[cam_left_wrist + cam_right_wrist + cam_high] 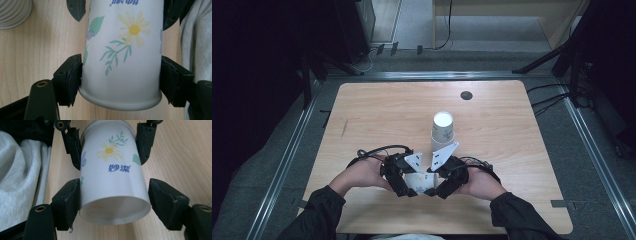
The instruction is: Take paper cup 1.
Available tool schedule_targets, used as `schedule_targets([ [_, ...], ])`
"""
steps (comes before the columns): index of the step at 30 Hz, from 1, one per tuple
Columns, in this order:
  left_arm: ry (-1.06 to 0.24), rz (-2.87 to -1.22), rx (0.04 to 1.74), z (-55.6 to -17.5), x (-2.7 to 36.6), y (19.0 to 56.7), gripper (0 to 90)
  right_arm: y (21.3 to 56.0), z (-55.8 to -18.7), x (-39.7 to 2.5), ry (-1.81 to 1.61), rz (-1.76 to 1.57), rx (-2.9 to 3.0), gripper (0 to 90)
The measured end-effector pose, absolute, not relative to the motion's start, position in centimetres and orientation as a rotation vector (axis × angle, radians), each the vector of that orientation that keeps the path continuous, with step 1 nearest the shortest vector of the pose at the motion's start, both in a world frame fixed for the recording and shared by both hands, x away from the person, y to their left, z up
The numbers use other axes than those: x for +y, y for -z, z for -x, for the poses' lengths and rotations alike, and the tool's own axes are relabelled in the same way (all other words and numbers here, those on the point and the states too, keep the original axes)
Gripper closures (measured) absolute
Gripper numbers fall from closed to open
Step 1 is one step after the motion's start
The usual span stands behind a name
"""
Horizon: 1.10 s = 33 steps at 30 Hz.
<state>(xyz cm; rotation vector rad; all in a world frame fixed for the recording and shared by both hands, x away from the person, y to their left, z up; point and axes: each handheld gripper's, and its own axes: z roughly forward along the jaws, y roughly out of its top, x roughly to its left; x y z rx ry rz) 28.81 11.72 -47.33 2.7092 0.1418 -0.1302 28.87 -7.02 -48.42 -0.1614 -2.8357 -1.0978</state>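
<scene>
- Item: paper cup (418,181), white with a printed daisy, leaf sprigs and blue lettering; lying on its side near the front edge of the tabletop (377,107), about midway along it, between both hands.
- Left gripper (403,186): fingers (71,77) set against the cup's walls at the rolled-rim end; the near pad is pressed into the paper, the other flush beside it. Judged as holding the cup.
- Right gripper (439,189): fingers (67,200) straddle the base end. The left pad touches the wall; a sliver of gap shows at the right pad, so the hold looks loose or one-sided.
- Stack of cups (442,131): upright, just behind the grippers toward the middle of the tabletop; its ribbed rims show at the top left corner of the left gripper view.
- Risk, crushing: the wall is thin paper and is squeezed at both ends. Any further closing would likely dent it or oval the rim.
- Risk, twisting: two holds on one light cup. Uneven hand motion would kink or tear it.
- Risk, slipping: the cup tapers, so the looser base-end hold may slide off and leave the cup swinging from the left gripper.
- Risk, collision: the stack stands close; a forward sweep could topple it.
- Risk, drop: the front edge is near, so a released cup could roll off toward the person's lap.
</scene>
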Motion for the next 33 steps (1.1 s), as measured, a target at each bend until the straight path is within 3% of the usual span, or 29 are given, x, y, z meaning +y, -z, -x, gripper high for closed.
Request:
schedule_targets([
  [11, 0.145, -2.695, 0.136, -28.9, 12.0, 47.5, 26.9, 48.5, -28.4, -6.3, 1.063, 0.13, -2.867, 34.8],
  [14, 0.113, -2.652, 0.112, -28.9, 12.3, 47.5, 23.3, 48.3, -28.3, -6.3, 1.062, 0.124, -2.887, 34.8],
  [16, 0.106, -2.643, 0.117, -28.9, 12.3, 47.5, 16.1, 48.2, -28.3, -6.3, 1.065, 0.11, -2.888, 34.8],
  [20, 0.096, -2.629, 0.146, -29.1, 12.6, 47.3, 12.9, 48.1, -28.3, -6.6, 1.067, 0.112, -2.903, 34.7],
  [33, 0.118, -2.494, 0.25, -29.6, 14.4, 46.3, 12.9, 46.8, -29.2, -8.9, 1.225, 0.181, -2.84, 34.1],
])
